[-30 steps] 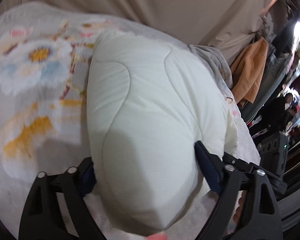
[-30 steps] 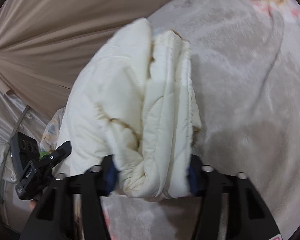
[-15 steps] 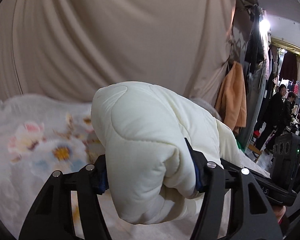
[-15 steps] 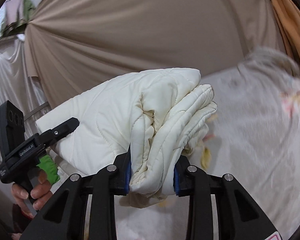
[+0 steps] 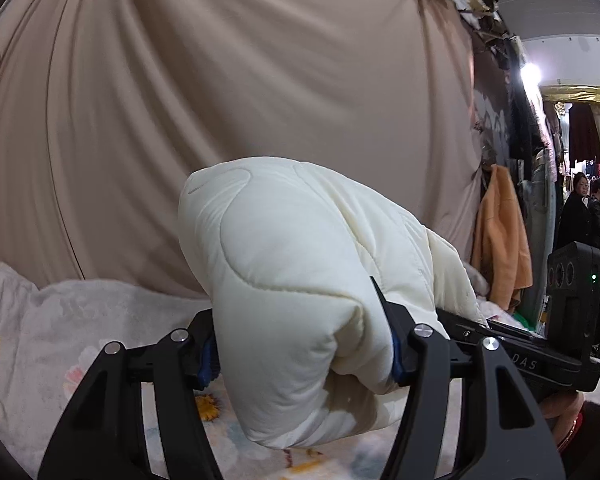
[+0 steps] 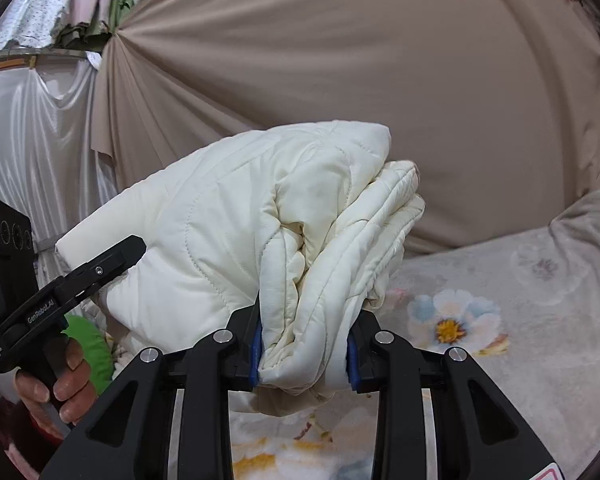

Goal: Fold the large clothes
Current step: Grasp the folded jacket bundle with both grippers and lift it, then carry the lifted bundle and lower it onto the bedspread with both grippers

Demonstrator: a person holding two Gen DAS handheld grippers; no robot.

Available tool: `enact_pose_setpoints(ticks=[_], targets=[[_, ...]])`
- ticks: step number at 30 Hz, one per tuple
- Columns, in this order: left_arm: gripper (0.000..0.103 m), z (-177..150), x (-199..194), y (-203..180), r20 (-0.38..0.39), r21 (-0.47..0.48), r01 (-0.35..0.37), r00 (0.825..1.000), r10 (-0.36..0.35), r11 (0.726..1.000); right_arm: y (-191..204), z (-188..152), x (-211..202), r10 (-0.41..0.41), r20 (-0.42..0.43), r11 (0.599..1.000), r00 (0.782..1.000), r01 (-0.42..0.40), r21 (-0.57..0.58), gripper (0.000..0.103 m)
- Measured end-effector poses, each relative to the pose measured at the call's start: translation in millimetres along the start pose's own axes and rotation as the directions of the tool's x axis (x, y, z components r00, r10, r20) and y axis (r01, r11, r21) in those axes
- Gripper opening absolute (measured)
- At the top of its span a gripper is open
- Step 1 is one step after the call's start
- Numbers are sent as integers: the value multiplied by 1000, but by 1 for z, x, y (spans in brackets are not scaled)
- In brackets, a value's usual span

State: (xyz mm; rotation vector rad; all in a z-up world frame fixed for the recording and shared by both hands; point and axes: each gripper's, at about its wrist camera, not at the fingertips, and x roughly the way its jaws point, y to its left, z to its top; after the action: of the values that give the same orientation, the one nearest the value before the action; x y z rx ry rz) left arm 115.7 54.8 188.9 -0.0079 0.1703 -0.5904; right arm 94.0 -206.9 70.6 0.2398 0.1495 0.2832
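Clamping folded jacket (image 6: 236,240): left claw (image 5: 302,354), right claw (image 6: 303,354).

The folded cream quilted coat (image 5: 300,288) now hangs higher, lifted clear above the floral blanket (image 5: 60,320) it lay against a second ago. Both views tilt up from the blanket, so the beige curtain (image 6: 380,60) fills most of each frame. In the right wrist view the left gripper (image 6: 112,260) and the hand (image 6: 60,384) holding it come fully into sight beside the coat
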Motion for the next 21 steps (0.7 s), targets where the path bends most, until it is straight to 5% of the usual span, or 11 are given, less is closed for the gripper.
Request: enact_pose_setpoints(ticks=[4, 8, 12, 21], targets=[[60, -47, 62, 45, -137, -79, -10, 991, -1, 997, -28, -38, 68, -25, -145, 998, 989, 33, 52, 31], [60, -118, 114, 85, -329, -201, -49, 944, -20, 978, -56, -91, 116, -43, -313, 992, 949, 77, 97, 31], [64, -155, 110, 88, -381, -154, -58, 924, -6, 986, -66, -125, 124, -28, -385, 991, 923, 78, 113, 36], [77, -179, 98, 99, -448, -249, -117, 894, -8, 961, -83, -136, 107, 57, -432, 953, 900, 80, 293, 53]])
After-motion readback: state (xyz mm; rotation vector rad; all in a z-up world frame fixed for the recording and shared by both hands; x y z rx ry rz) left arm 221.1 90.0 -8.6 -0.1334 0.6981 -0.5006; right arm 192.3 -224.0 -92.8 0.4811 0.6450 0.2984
